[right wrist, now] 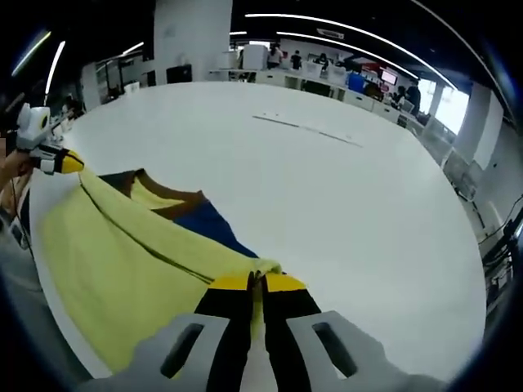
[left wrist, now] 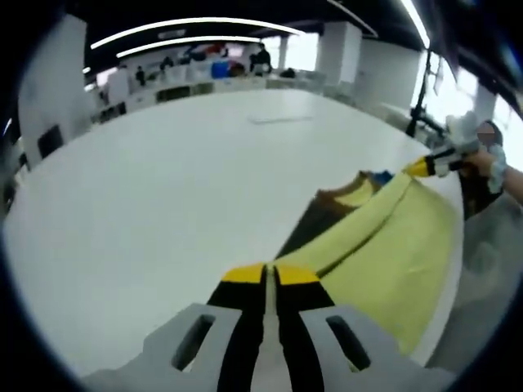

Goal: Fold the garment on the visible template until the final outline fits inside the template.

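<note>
A yellow garment (left wrist: 392,245) with a brown neckline (left wrist: 331,196) and a dark blue part hangs stretched between my two grippers, over the white table's (left wrist: 163,188) near edge. In the left gripper view, my left gripper (left wrist: 270,273) is shut on one corner of the cloth, and my right gripper (left wrist: 431,166) pinches the far corner at the upper right. In the right gripper view, my right gripper (right wrist: 260,282) is shut on the garment (right wrist: 122,261), and my left gripper (right wrist: 57,161) holds the other end at the upper left. The brown neckline (right wrist: 176,200) and blue panel (right wrist: 208,224) lie on the table (right wrist: 343,204).
A thin faint line (left wrist: 278,120) marks the tabletop farther out, and the same line (right wrist: 306,128) crosses the right gripper view. A person's hand (left wrist: 484,159) holds the far gripper. Desks, screens and distant people stand beyond the table.
</note>
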`<state>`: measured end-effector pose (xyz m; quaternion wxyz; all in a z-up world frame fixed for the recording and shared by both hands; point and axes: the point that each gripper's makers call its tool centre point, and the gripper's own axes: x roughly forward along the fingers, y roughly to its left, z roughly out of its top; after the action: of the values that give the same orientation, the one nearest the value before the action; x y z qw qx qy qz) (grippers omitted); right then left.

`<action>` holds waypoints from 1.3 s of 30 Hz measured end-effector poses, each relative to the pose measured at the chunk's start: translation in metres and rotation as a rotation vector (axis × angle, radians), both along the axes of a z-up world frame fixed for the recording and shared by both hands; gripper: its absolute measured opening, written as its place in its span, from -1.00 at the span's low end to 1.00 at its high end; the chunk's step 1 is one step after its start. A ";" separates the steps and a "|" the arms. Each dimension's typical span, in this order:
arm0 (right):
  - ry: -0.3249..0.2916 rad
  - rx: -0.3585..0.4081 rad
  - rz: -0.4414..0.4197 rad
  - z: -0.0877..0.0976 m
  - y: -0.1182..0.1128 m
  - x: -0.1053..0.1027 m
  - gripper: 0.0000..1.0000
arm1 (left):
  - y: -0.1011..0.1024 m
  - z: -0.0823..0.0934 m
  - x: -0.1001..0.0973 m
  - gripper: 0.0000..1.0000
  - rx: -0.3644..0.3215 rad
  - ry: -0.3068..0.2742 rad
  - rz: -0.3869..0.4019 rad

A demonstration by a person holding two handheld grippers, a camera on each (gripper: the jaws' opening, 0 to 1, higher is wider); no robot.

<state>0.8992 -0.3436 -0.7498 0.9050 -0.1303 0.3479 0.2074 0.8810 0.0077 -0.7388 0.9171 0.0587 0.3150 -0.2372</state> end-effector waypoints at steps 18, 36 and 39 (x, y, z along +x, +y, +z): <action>-0.069 -0.002 0.035 0.038 -0.007 -0.014 -0.56 | -0.015 0.028 -0.018 -0.65 -0.037 -0.020 -0.100; -0.032 -0.018 0.162 0.048 0.000 -0.063 -0.31 | -0.017 0.052 -0.058 -0.42 -0.050 -0.036 -0.190; -0.010 -0.023 0.170 0.044 -0.003 -0.072 -0.26 | -0.018 0.053 -0.066 -0.31 -0.033 -0.031 -0.212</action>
<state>0.8271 -0.3469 -0.7057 0.8844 -0.1708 0.3333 0.2785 0.8150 -0.0102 -0.6859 0.8925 0.0802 0.2886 -0.3372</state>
